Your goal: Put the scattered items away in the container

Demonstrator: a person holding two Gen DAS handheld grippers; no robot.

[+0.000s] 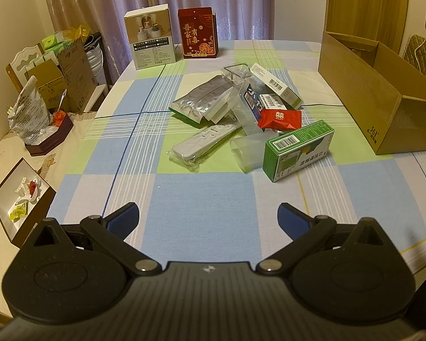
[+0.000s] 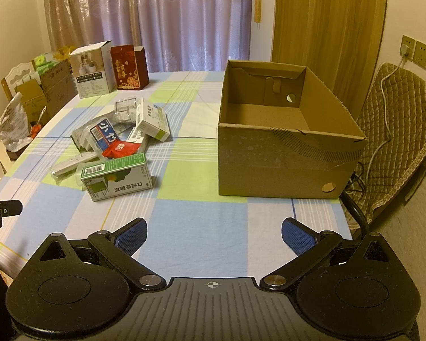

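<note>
1. The open brown cardboard box [image 2: 286, 153], the container, stands at the right edge of the table covered in a blue, green and white checked cloth [image 2: 201, 227]. Its floor shows bare, so by my reading nothing has been tidied yet and the whole job is left.
2. The green and white rectangular carton with a barcode [image 1: 296, 150] lies nearest the front of the heap, toward the table's middle and well apart from the box.
3. The white remote control in a clear plastic wrap [image 1: 204, 140] lies at the heap's left front.
4. The silver foil pouch [image 1: 198, 101], the white carton with a barcode [image 1: 278, 85] and a blue-labelled clear packet [image 1: 254, 103] are piled behind, overlapping.
5. The small red sachet [image 1: 279, 119] rests on top of the pile.
6. The left gripper [image 1: 208, 217] hovers over the table's front edge, spread wide, gripping nothing.
7. The right gripper [image 2: 214, 233] is likewise spread wide and empty, short of the box.
</note>
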